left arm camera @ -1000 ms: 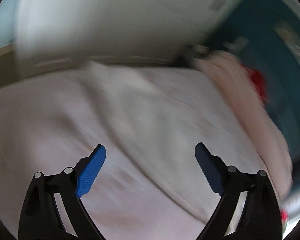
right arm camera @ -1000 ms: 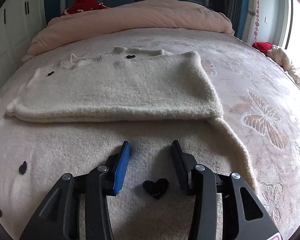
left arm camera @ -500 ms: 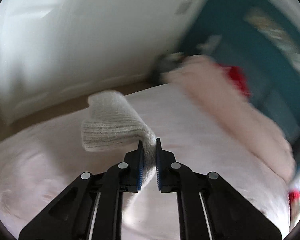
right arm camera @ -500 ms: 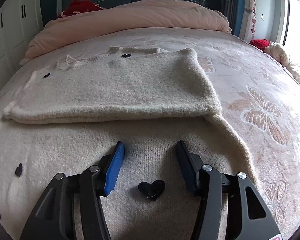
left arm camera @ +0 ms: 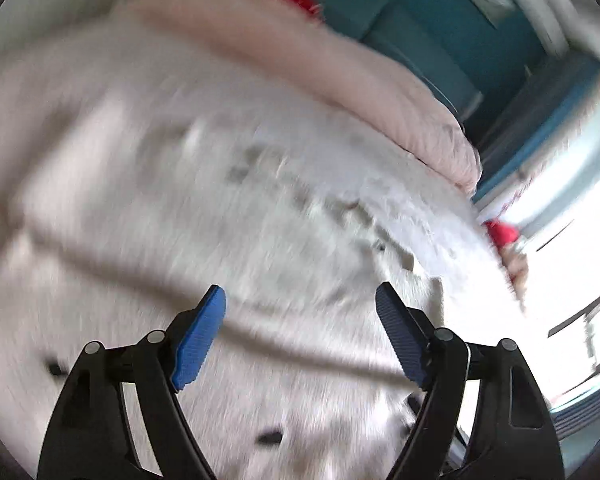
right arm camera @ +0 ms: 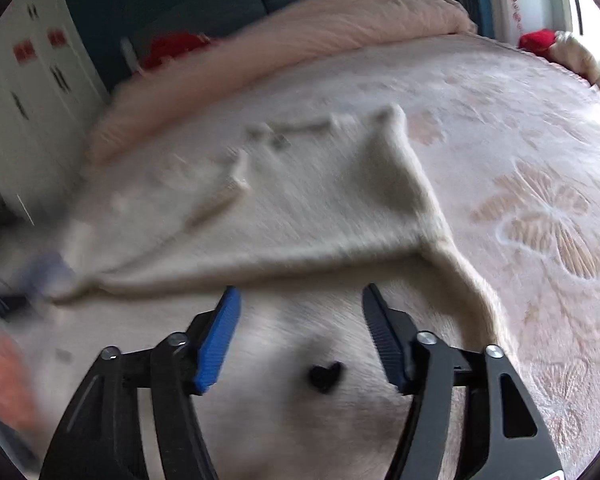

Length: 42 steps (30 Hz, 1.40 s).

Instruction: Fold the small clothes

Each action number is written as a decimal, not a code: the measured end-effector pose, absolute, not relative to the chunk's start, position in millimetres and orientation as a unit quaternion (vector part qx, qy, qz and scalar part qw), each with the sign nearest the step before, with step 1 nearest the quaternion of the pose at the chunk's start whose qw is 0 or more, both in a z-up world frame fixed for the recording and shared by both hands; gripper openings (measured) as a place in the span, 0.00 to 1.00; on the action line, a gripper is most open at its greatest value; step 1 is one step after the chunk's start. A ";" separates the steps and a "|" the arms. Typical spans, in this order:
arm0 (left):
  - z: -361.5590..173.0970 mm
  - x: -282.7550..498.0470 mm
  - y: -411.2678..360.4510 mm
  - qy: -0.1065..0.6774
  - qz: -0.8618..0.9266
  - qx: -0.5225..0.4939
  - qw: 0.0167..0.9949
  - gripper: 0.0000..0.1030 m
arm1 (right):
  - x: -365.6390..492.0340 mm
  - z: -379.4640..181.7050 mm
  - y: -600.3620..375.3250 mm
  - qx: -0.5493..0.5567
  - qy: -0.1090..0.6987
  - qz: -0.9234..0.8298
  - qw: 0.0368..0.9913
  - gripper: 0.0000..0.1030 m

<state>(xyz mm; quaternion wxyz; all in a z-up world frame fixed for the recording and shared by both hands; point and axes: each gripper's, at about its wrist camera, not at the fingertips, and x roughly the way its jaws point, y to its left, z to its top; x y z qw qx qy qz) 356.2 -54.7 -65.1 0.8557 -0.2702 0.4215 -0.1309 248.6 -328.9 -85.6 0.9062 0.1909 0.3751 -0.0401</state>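
A cream knit sweater (right arm camera: 320, 208) with small black hearts lies partly folded on the bed; its sleeve lies folded across the body. It fills the blurred left wrist view (left arm camera: 220, 200) too. My right gripper (right arm camera: 300, 320) is open and empty, low over the sweater's near part, just above a black heart (right arm camera: 326, 376). My left gripper (left arm camera: 300, 320) is open and empty above the sweater near its fold line. The other gripper and a hand show blurred at the left edge (right arm camera: 28, 280) of the right wrist view.
The pink bedspread (right arm camera: 540, 200) with butterfly patterns extends to the right. A rolled pink duvet (right arm camera: 320, 28) lies along the far side with red items (right arm camera: 172, 46) behind it. White wardrobe doors (right arm camera: 20, 80) stand at left.
My left gripper was shut on the sweater's sleeve half a second ago; it has let go, opened wide and swung over the sweater. My right gripper opened slightly wider and tilted.
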 end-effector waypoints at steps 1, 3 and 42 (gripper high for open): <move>-73.2 357.8 -28.3 0.422 -0.120 -0.305 0.845 0.77 | 251.9 -77.2 -328.8 0.195 0.369 -0.031 0.908 0.71; -84.5 354.4 13.9 0.410 -0.085 -0.349 0.839 0.80 | 269.4 -69.0 -326.3 0.207 0.371 -0.012 0.905 0.72; -148.2 357.0 75.5 0.334 -0.029 -0.338 0.879 0.12 | 395.1 -39.3 -243.9 0.217 0.379 0.089 0.895 0.36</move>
